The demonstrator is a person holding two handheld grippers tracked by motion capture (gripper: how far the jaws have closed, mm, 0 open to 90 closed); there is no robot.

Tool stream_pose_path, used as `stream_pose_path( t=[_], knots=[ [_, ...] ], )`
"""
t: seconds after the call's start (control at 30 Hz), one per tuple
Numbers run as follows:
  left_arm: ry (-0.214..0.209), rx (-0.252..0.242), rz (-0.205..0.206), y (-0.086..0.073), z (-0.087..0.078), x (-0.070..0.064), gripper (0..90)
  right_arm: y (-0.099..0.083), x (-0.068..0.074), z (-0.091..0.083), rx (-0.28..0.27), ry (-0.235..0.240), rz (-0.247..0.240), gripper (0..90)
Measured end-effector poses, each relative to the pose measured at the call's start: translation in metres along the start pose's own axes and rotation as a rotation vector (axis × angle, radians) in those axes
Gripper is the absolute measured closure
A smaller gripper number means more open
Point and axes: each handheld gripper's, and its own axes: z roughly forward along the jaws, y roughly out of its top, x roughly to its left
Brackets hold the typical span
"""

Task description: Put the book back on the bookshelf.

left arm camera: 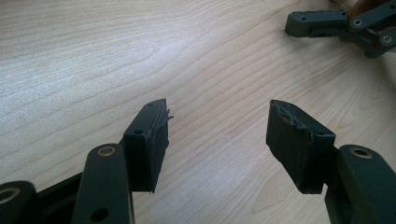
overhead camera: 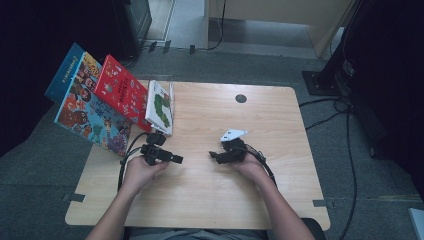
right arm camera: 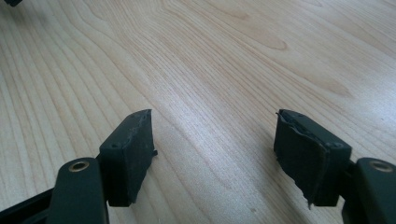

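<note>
Both grippers rest low over the table, jaws spread wide, gripping nothing. The left gripper and right gripper face each other near the table's middle. Three books lean at the table's far-left corner, well apart from both.

From the high view we look forward and down from above the person's side, far enough back to take in the whole pale wooden table and the grey floor around it. In the left gripper view we sit low and close over the wood grain, facing the black right gripper at the upper right. In the right gripper view we are equally near the boards. All three views share that tabletop.
</note>
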Motion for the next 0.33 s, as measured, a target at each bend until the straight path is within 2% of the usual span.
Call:
stream_pose_path(
  t=[0.13, 0.27, 0.33],
  knots=[
    [-0.014, -0.006, 0.003, -0.0062, 0.0033, -0.0004, 39.8, 0.0, 0.0, 0.0, 0.0, -0.001, 0.0, 28.4],
    [0.012, 0.01, 0.026, -0.0079, 0.0063, -0.0007, 39.6, 0.0001, 0.0003, 0.0001, 0.001, -0.004, 0.002, 28.2],
    [0.014, 0.01, 0.02, -0.0087, 0.0071, 0.0015, 39.5, 0.0001, 0.0004, 0.0001, 0.001, -0.003, 0.002, 28.2]
  ],
)
